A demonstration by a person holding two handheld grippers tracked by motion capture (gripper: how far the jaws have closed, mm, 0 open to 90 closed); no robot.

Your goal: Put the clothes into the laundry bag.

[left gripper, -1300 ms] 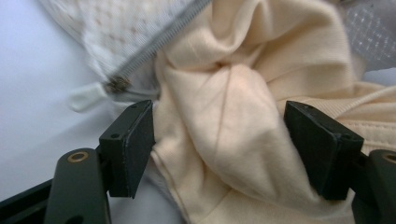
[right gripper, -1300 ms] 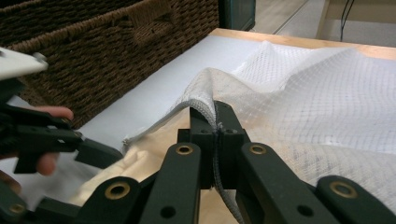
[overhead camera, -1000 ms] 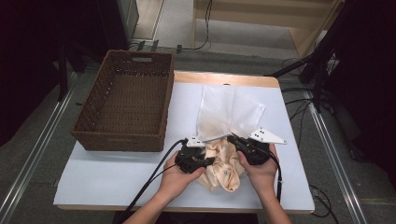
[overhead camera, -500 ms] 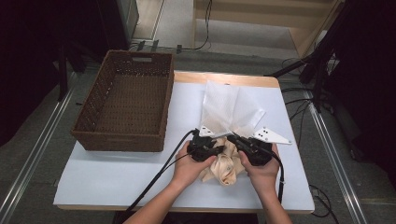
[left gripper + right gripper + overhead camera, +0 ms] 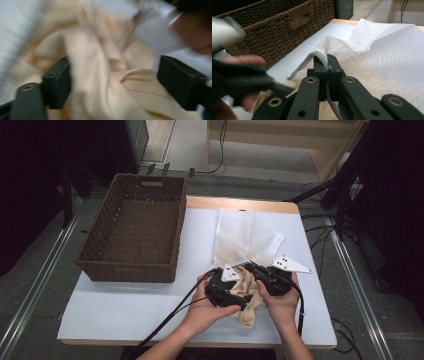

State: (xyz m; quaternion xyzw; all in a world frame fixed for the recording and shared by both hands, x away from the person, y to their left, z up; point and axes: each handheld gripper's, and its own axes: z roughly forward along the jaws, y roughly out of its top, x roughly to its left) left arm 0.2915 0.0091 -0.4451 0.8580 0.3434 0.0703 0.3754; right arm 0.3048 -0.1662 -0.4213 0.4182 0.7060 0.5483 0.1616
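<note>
White table [image 5: 125,310] on grey floor, wicker basket [image 5: 135,232] at 10 o'clock. Right gripper [image 5: 327,65] clamps white mesh bag [image 5: 245,237] rim at centre; left gripper [image 5: 113,80], jaws just opening, straddles beige cloth [image 5: 247,295] at 6.

Basket [image 5: 135,237]: dark brown woven wicker. Mesh bag [image 5: 245,237]: white, fine grid pattern. Cloth [image 5: 247,297]: plain cream-beige, finely ribbed. Table [image 5: 115,305]: white top, light wood edge at the far side. Left gripper [image 5: 239,303] and right gripper [image 5: 250,268]: black, each with a grey plate dotted black.
</note>
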